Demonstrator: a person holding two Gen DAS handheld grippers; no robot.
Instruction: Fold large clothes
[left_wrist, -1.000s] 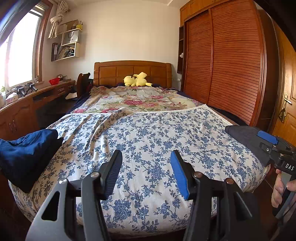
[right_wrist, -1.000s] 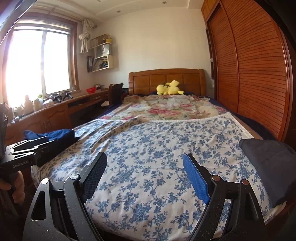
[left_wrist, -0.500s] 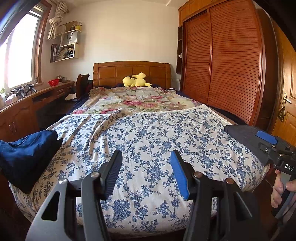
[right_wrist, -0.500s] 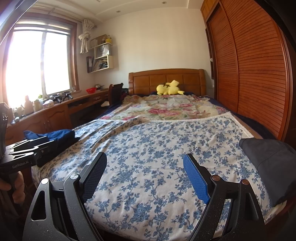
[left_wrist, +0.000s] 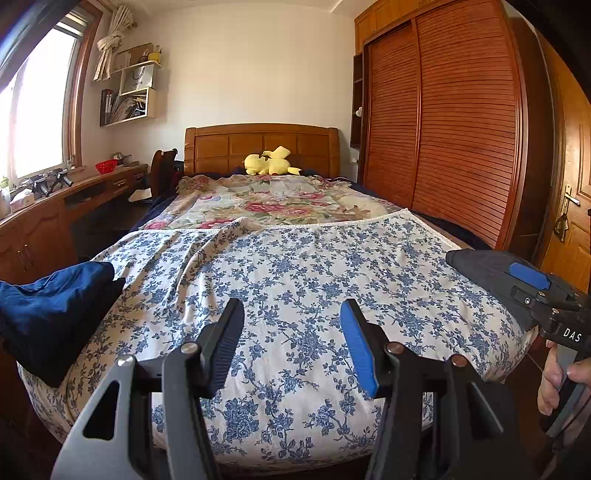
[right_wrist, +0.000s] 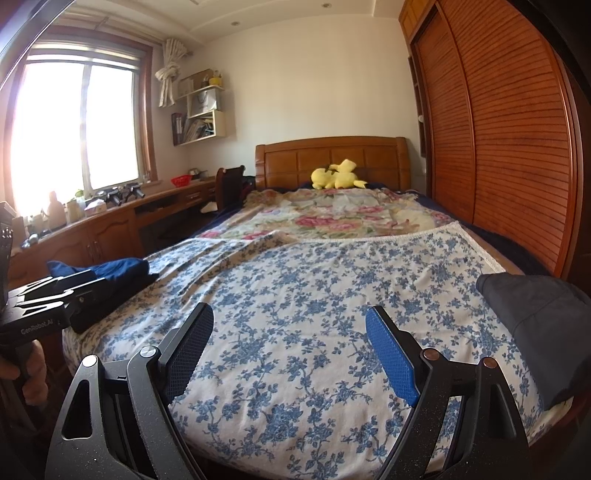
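Both the left gripper (left_wrist: 291, 332) and the right gripper (right_wrist: 290, 350) hover with jaws spread wide and empty over the near end of the blue-flowered white bedspread (left_wrist: 295, 280), apparently readying for a pick. The crumpled navy-blue garment (left_wrist: 55, 299) lies at the near left edge and the dark grey folded garment (right_wrist: 532, 317) at the near right, probably kept apart so the middle serves as folding space.

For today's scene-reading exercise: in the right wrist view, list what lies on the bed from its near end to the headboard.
Blue-flowered sheet → pink-flowered quilt → yellow plush toy → wooden headboard. The blue garment and dark grey garment lie at the sides.
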